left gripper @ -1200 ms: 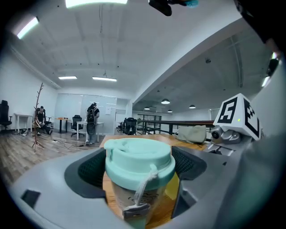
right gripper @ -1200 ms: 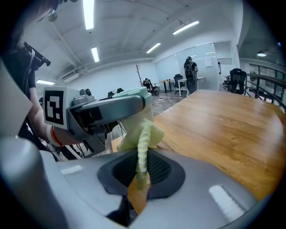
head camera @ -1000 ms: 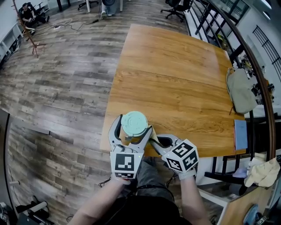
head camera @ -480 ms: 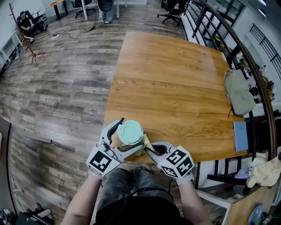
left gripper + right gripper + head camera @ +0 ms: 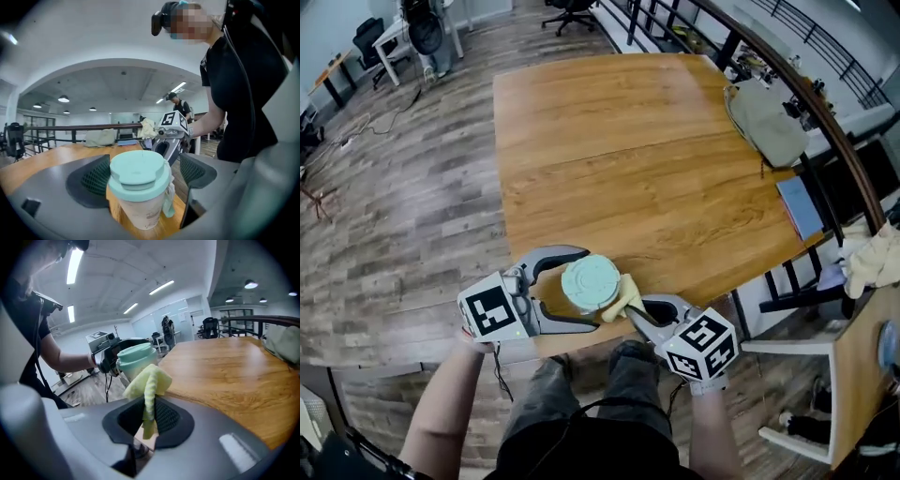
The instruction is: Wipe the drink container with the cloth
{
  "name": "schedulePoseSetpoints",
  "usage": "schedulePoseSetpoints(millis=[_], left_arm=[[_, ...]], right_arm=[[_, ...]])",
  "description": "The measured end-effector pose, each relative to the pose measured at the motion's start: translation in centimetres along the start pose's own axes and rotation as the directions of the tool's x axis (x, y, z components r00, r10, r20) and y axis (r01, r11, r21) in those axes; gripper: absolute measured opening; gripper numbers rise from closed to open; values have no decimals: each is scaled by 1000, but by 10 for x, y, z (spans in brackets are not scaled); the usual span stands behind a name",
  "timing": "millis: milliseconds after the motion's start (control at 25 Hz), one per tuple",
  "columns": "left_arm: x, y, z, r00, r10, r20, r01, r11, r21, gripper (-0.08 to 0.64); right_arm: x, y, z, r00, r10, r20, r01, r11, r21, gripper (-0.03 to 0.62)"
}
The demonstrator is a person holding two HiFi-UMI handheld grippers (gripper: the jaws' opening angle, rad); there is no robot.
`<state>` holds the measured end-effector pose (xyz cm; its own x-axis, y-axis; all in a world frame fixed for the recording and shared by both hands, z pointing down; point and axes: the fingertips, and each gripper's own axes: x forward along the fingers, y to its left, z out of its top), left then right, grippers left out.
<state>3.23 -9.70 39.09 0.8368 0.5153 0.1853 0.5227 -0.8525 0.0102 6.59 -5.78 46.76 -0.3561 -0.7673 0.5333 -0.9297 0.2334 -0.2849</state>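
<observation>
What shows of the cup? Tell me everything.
The cup has a mint-green lid on a pale cream body with faint print. It stands upright at the near edge of the table, between the spread fingers of the left gripper. The yellow cloth held by the right gripper touches its side.

Looks like an open-plan office. Told first by black swivel chairs (image 5: 570, 7) on castors and a white desk (image 5: 389, 37) along the far side, with cables (image 5: 380, 122) trailing over a wood-plank floor (image 5: 394, 206). Marked too by a large wooden table (image 5: 619, 141) set beside a dark metal railing (image 5: 787, 70), with a grey bag (image 5: 766, 122) left at its edge. Lit by long strip lights (image 5: 75, 266) under a bare grey ceiling (image 5: 140, 268). Closed off at the back by glass partitions (image 5: 180, 317), as in shared workrooms.
</observation>
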Motion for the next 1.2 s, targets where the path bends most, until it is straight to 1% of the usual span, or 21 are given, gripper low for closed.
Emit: schedulePoseSetpoints(millis=[40, 120, 240, 320, 400, 480, 680, 880, 1080, 1200], left_arm=[[-1, 0, 0, 999, -47, -2, 47, 999, 17, 447], [-3, 3, -3, 994, -111, -19, 111, 993, 47, 446], [3, 8, -8, 984, -174, -45, 178, 978, 109, 446], [10, 8, -7, 976, -215, -29, 217, 969, 115, 446], [16, 11, -5, 970, -242, -9, 241, 963, 124, 446], [18, 15, -4, 967, -255, 4, 253, 959, 130, 417], [15, 20, -2, 965, -260, 33, 255, 961, 110, 408], [16, 20, -3, 963, -265, 41, 259, 959, 115, 408], [14, 24, -3, 964, -258, 67, 252, 964, 87, 408], [12, 26, -3, 964, -255, 71, 249, 965, 87, 408]], right_arm=[[0, 5, 1, 999, -34, 21, 34, 999, 12, 43], [1, 12, 2, 994, -96, 52, 95, 995, 30, 43], [3, 16, 4, 981, -180, 78, 177, 983, 47, 43], [4, 15, 5, 968, -236, 80, 234, 972, 37, 43], [4, 11, 9, 954, -290, 77, 290, 957, 17, 43], [8, 7, 13, 942, -326, 74, 328, 945, -4, 43], [21, 0, 11, 921, -385, 50, 386, 922, -16, 43], [38, -6, -17, 918, -396, -6, 396, 918, 6, 43], [55, -12, -38, 917, -396, -43, 398, 916, 42, 43], [62, -15, -46, 913, -404, -62, 407, 912, 49, 43]])
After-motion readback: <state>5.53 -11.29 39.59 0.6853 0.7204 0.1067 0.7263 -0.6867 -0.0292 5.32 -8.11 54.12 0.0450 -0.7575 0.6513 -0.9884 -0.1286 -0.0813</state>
